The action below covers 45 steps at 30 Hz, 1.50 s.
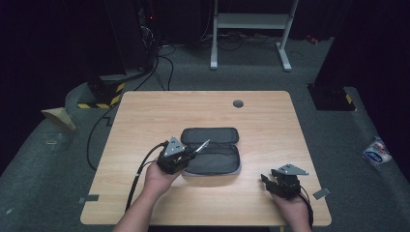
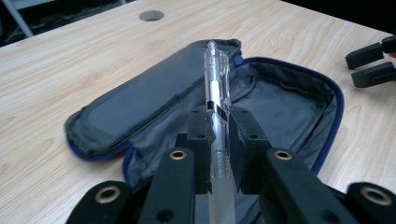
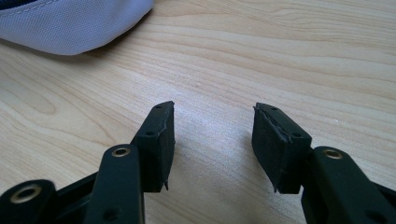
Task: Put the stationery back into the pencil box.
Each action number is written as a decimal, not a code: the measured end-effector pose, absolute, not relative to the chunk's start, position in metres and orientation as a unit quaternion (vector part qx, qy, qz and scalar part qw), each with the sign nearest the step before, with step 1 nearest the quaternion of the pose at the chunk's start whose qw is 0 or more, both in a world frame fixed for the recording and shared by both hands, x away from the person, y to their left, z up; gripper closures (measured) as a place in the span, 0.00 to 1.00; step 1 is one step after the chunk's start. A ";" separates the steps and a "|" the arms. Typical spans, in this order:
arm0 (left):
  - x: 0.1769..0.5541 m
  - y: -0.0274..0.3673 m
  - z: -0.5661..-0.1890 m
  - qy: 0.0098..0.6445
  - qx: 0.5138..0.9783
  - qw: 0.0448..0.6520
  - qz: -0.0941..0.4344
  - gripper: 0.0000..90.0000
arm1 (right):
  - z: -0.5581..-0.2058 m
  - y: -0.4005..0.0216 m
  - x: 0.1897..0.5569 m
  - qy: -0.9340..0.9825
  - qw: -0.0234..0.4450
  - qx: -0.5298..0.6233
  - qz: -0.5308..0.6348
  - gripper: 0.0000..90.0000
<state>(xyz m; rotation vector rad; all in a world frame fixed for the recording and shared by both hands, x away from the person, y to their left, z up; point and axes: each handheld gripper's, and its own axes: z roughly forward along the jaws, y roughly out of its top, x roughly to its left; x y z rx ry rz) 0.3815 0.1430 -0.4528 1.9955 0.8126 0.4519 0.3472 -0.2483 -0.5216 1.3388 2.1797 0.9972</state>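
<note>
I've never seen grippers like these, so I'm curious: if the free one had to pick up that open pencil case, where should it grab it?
Probably the near rim of the pencil case, approached from the right gripper's side. That padded edge is thin and slightly raised off the table, so open jaws could pinch it; the flat middle offers nothing to grip.

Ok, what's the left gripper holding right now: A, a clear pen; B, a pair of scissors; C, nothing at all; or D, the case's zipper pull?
A: in the left gripper view, the left gripper has its jaws clamped on a clear pen, which points out over the open pencil case.
</note>
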 end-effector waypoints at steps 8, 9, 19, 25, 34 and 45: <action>0.391 0.126 -0.450 0.318 0.814 0.455 0.170 0.88 | -0.522 -0.249 0.347 0.779 0.199 0.477 0.356 0.54; 0.392 0.124 -0.450 0.315 0.816 0.453 0.170 0.88 | -0.522 -0.249 0.347 0.779 0.199 0.477 0.356 0.54; 0.401 0.103 -0.451 0.299 0.823 0.456 0.159 0.88 | -0.522 -0.248 0.347 0.778 0.196 0.480 0.355 0.54; 0.405 0.095 -0.453 0.294 0.826 0.456 0.155 0.88 | -0.522 -0.248 0.347 0.779 0.196 0.479 0.355 0.54; 0.406 0.087 -0.466 0.280 0.851 0.417 0.153 0.88 | -0.522 -0.248 0.348 0.782 0.199 0.474 0.353 0.54; 0.407 0.079 -0.478 0.268 0.869 0.389 0.149 0.88 | -0.522 -0.247 0.347 0.781 0.199 0.475 0.352 0.54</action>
